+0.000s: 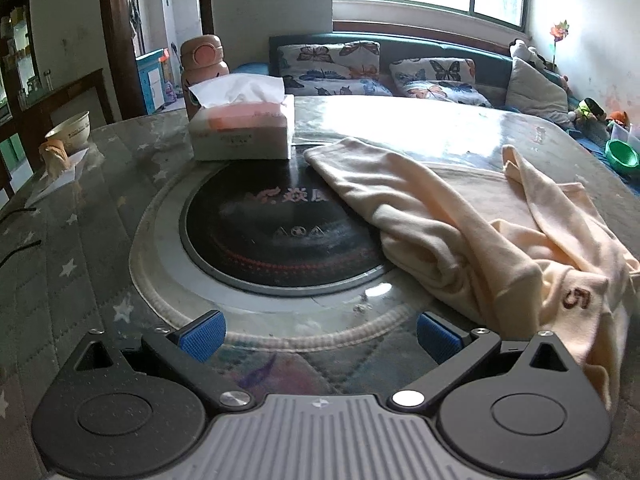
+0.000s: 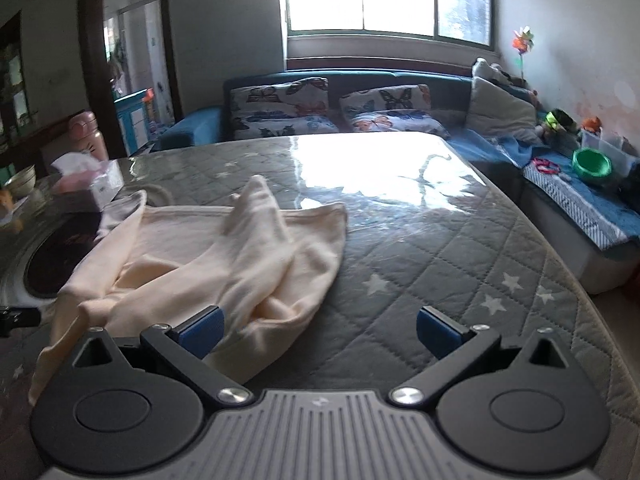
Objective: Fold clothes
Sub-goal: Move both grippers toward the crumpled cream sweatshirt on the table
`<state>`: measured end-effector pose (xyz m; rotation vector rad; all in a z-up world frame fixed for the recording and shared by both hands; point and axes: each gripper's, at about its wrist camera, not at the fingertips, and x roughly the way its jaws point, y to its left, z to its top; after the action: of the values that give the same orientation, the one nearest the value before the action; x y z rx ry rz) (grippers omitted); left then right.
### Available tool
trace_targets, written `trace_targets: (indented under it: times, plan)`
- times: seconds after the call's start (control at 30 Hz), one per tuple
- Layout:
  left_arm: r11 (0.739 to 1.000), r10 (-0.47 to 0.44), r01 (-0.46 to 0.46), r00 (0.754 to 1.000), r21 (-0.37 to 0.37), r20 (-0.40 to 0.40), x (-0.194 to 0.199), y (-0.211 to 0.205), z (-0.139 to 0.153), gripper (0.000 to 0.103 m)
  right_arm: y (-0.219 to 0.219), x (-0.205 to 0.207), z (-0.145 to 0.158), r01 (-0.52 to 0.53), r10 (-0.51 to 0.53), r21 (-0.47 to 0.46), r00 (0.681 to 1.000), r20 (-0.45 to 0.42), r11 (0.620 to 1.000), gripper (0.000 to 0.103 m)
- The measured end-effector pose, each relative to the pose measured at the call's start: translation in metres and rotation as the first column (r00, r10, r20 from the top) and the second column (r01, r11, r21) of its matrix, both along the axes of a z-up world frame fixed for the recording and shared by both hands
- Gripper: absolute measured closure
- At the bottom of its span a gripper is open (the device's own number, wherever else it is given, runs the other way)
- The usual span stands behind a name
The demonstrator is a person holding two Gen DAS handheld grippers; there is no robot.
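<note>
A cream garment (image 1: 480, 236) lies crumpled on the quilted grey table cover (image 1: 80, 280), with a brown "5" mark near its front edge. In the left wrist view it lies to the right of my left gripper (image 1: 320, 338), which is open and empty above the round black hotplate (image 1: 280, 236). In the right wrist view the same garment (image 2: 208, 256) lies left of centre. My right gripper (image 2: 320, 332) is open and empty, its left fingertip over the garment's near edge.
A tissue box (image 1: 242, 128) and a pink bottle (image 1: 202, 64) stand at the table's far left, with a bowl (image 1: 70, 130) further left. A sofa with butterfly cushions (image 2: 332, 116) lies beyond the table. A green bowl (image 2: 592, 166) sits on the right bench.
</note>
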<state>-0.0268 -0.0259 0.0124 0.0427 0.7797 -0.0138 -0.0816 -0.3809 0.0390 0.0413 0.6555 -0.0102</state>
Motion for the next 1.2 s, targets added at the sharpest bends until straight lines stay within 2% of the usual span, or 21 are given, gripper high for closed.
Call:
trace_targets:
  times: [0.33,0.47,0.8,1.2]
  plan:
    - [1.0,0.023,-0.023,0.999,-0.013,-0.028,-0.012,-0.004,0.005,0.0,0.026,-0.024,0.004,-0.016,0.016,-0.036,1.0,-0.016,0.999,0.0]
    - [0.998,0.043,-0.045,0.998,-0.049,-0.042,-0.018,-0.005,0.008,0.0,0.037,-0.033,0.003,-0.01,0.008,-0.059,1.0,-0.03,0.998,0.0]
    - [0.997,0.042,-0.046,0.998,-0.067,-0.056,-0.038,-0.023,0.011,0.0,0.041,-0.049,0.002,0.043,-0.042,0.016,0.997,-0.06,0.999,0.0]
    - [0.999,-0.005,0.003,0.997,-0.033,-0.074,-0.048,-0.036,0.01,0.0,0.045,-0.052,0.001,0.048,-0.046,0.025,0.996,-0.075,0.999,0.0]
